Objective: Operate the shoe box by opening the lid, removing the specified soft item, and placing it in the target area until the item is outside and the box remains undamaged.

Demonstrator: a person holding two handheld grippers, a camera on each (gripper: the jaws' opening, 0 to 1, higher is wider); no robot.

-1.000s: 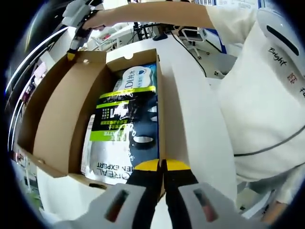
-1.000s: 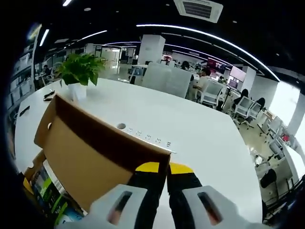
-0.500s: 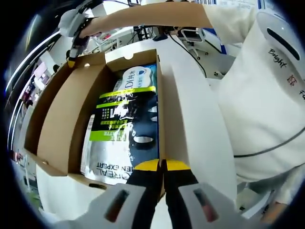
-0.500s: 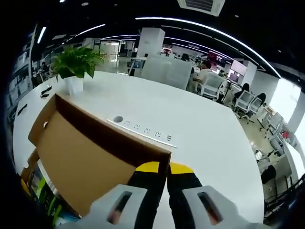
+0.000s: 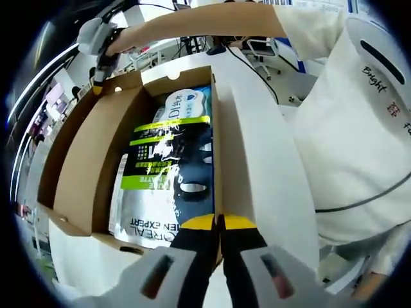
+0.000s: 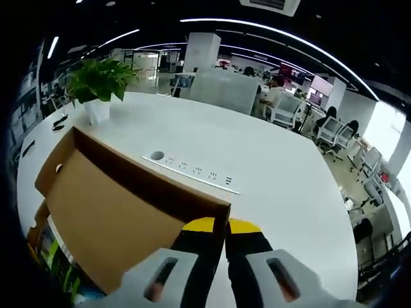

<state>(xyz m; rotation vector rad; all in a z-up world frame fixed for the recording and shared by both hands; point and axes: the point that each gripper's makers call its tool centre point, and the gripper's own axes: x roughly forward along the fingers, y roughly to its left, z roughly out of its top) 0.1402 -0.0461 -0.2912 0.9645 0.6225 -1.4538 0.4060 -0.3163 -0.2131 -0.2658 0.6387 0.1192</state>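
The brown cardboard shoe box (image 5: 217,141) lies open on a white table. My left gripper (image 5: 218,221) is shut on the near end of its right wall. The lid (image 5: 77,160) stands raised along the left side. My right gripper (image 5: 96,88), held in a person's hand, is shut on the lid's far corner. In the right gripper view the right gripper (image 6: 221,224) pinches the edge of the lid (image 6: 109,224). Inside the box lies a soft dark, green and white pouch (image 5: 167,173), with a white and blue pack (image 5: 186,102) at its far end.
A person's arm and white shirt (image 5: 347,128) fill the right side of the left gripper view. On the white table (image 6: 289,192) a power strip (image 6: 192,172) lies beyond the lid and a potted plant (image 6: 99,80) stands far left. Office chairs and people are behind.
The right gripper has shifted slightly with the lid corner, and the lid's tilt has changed a little. The left gripper and the pouch have stayed put.
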